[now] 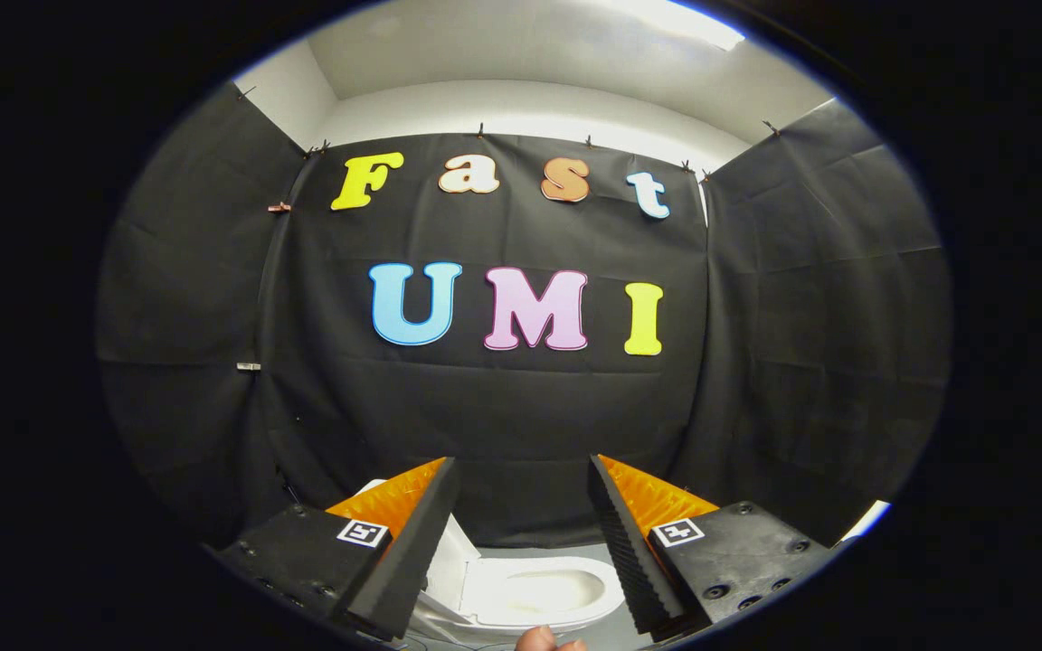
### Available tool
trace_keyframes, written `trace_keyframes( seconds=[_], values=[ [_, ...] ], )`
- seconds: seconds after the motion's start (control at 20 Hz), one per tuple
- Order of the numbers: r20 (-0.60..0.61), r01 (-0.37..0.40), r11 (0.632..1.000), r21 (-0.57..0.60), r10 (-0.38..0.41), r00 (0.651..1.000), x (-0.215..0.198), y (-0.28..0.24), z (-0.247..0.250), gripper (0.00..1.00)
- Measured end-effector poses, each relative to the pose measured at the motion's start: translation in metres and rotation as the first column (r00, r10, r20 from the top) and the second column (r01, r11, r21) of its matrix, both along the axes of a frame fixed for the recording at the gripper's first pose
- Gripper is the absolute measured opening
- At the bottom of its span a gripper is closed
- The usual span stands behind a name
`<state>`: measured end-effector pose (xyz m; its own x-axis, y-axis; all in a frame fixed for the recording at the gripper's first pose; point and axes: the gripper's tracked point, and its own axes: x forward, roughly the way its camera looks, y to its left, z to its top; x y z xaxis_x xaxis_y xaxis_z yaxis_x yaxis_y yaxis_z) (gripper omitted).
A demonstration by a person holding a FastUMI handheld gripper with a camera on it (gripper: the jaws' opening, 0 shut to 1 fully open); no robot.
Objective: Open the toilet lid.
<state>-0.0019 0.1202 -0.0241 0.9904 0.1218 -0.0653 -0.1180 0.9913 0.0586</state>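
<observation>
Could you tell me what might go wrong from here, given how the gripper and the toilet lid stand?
1. The gripper is open and holds nothing, well above the toilet, so the lid, which looks raised beside the bowl, is unsupported and might drop shut.
2. A fingertip shows near the bowl below the fingers; a careless descent could catch it.
3. The fingers partly hide the lid, so its true position is hard to judge.
</observation>
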Motion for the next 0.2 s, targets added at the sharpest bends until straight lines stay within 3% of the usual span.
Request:
trace_keyframes(
  seconds=[0.2],
  values=[
    [0.007, 0.0, 1.0, -0.001, 0.0, 1.0, 0.0003, 0.0006, 0.0002, 0.9]
  ],
)
